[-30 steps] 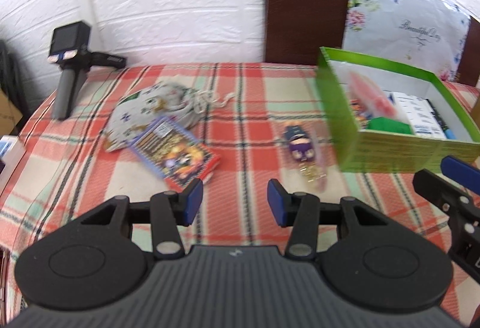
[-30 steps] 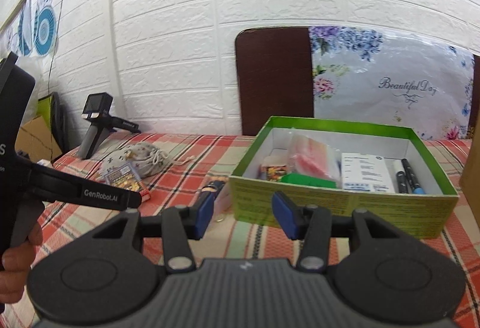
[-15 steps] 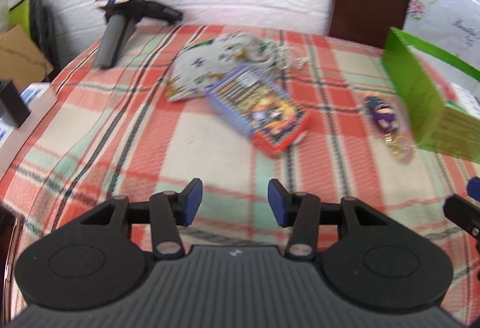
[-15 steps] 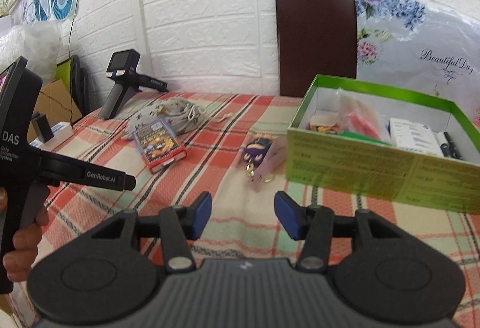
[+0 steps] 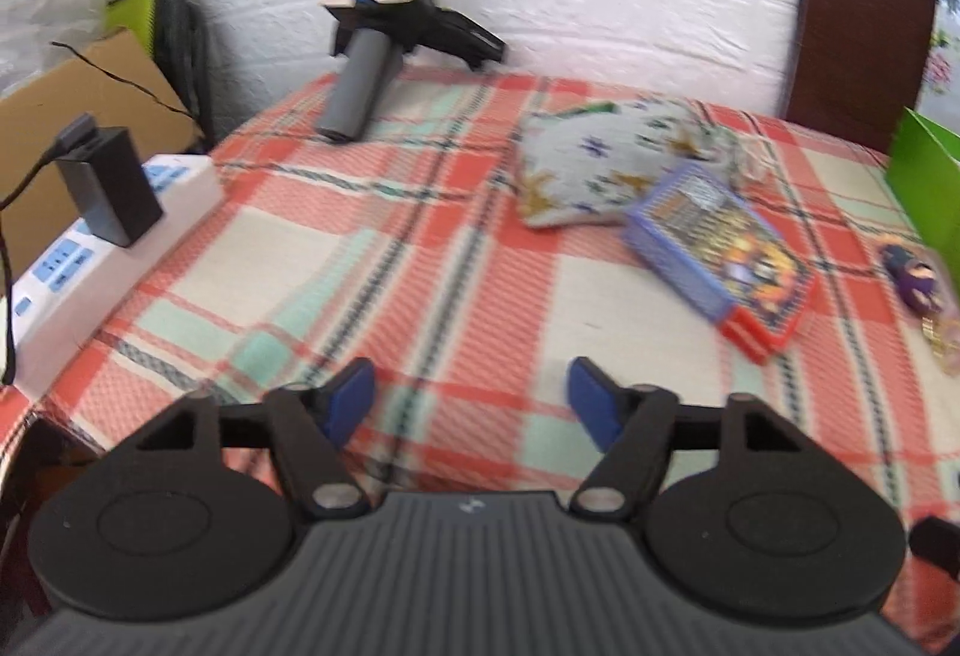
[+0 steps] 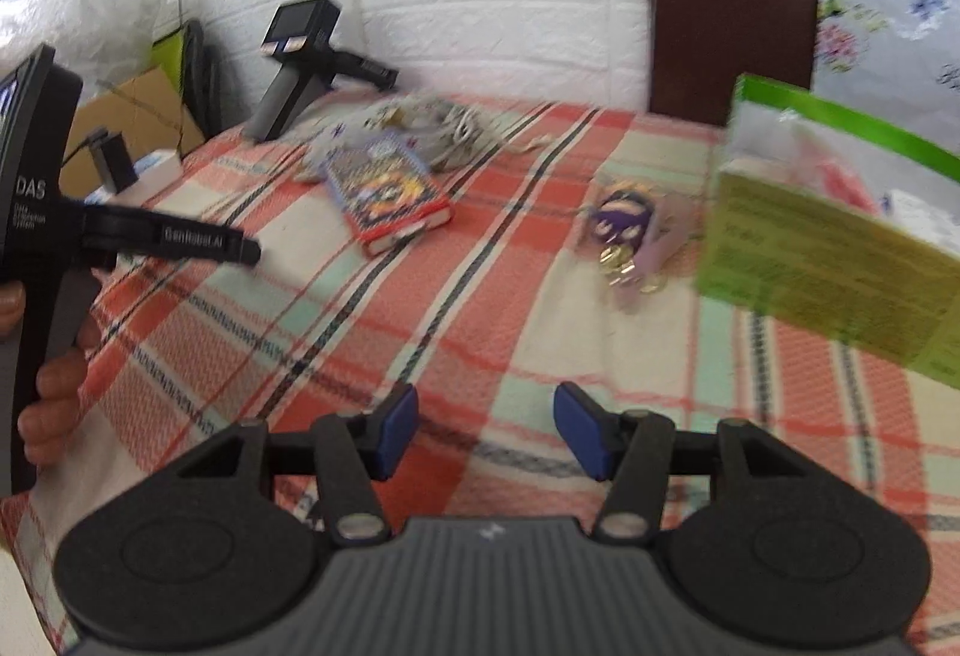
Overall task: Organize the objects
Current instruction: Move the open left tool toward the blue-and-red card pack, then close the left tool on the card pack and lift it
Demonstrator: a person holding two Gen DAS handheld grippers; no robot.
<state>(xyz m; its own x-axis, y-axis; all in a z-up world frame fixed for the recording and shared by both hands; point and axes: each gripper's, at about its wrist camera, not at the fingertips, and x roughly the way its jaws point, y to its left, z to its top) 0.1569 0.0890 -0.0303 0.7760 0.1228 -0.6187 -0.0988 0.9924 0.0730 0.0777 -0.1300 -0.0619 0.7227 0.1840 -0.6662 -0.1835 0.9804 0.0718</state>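
Observation:
A colourful card box [image 5: 720,248] [image 6: 387,191] lies on the plaid tablecloth, partly against a patterned cloth pouch [image 5: 606,164] [image 6: 420,128]. A purple keychain with gold rings [image 5: 918,284] [image 6: 624,230] lies beside the green box [image 6: 834,236] [image 5: 927,176], which holds several items. My left gripper [image 5: 471,401] is open and empty above the cloth, near the table's left front. My right gripper [image 6: 486,431] is open and empty, short of the keychain. The left gripper's body [image 6: 36,230] also shows in the right wrist view.
A black handheld device [image 5: 378,38] [image 6: 300,56] stands at the back left of the table. A white power strip with a black adapter [image 5: 102,212] sits off the left edge. A brown chair back [image 5: 858,20] [image 6: 729,2] stands behind the table by the white brick wall.
Both grippers have swung left: the green box slid toward the right edge of both views, and the power strip and handheld device came into fuller view. Both grippers opened a little wider.

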